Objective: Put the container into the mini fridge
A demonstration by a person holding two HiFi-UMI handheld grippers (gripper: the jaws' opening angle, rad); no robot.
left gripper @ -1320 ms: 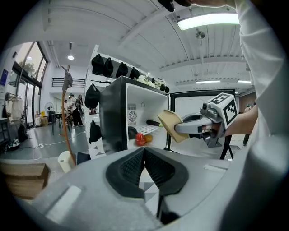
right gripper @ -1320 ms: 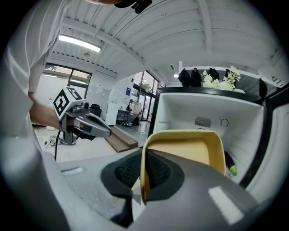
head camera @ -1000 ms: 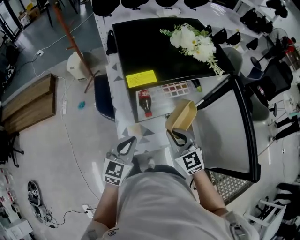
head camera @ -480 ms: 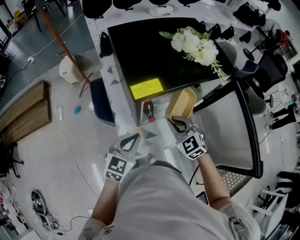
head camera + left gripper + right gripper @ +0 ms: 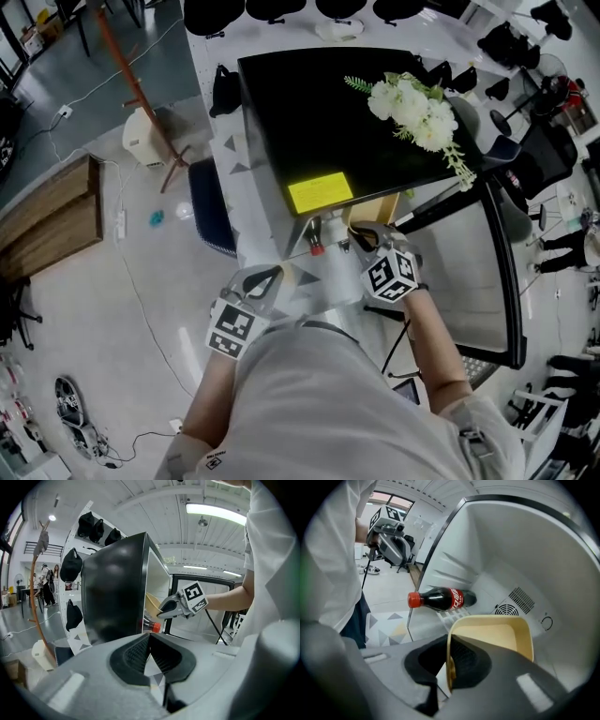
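While my right fingers clench the container by its rim inside the fridge, a bottle lies just beyond them; my left fingers are pressed together, empty.

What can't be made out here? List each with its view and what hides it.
- Head view: mini fridge interior, under its black top.
- Head view: most of the container, behind that top and the right tongs.
- Left gripper view: bottle body, behind the fridge wall.
- Right gripper view: container's underside, behind the tongs.
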